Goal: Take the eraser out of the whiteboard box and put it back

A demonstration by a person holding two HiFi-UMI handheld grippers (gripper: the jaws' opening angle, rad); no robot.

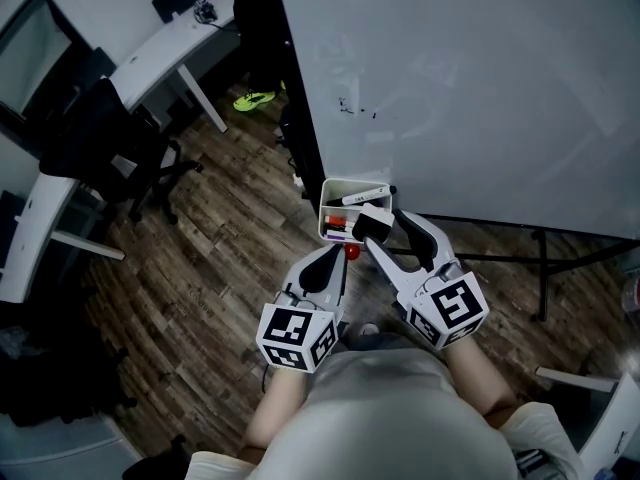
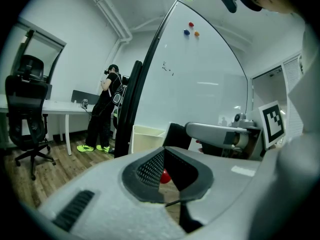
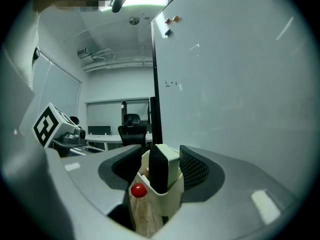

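The right claw [image 3: 161,155] is held level with its 2 jaws spread wide, and the eraser [image 3: 164,168] stands between them. A gap is left on the black felt side and no pressing is shown on the white side, so the eraser is judged to be straddled, not clamped. The eraser is set roughly upright in the near corner of the whiteboard box [image 3: 167,200], with its long axis running up and down and its upper part raised above the rim. It therefore lies straight ahead of this claw, inside the line of the jaws. The box is hung at the lower corner of the whiteboard [image 1: 480,88], and a marker [image 1: 365,195] is laid in it further back. The left claw [image 2: 163,153] is seen with its jaws together on nothing, lower and off to the side, so the right one is the nearer.
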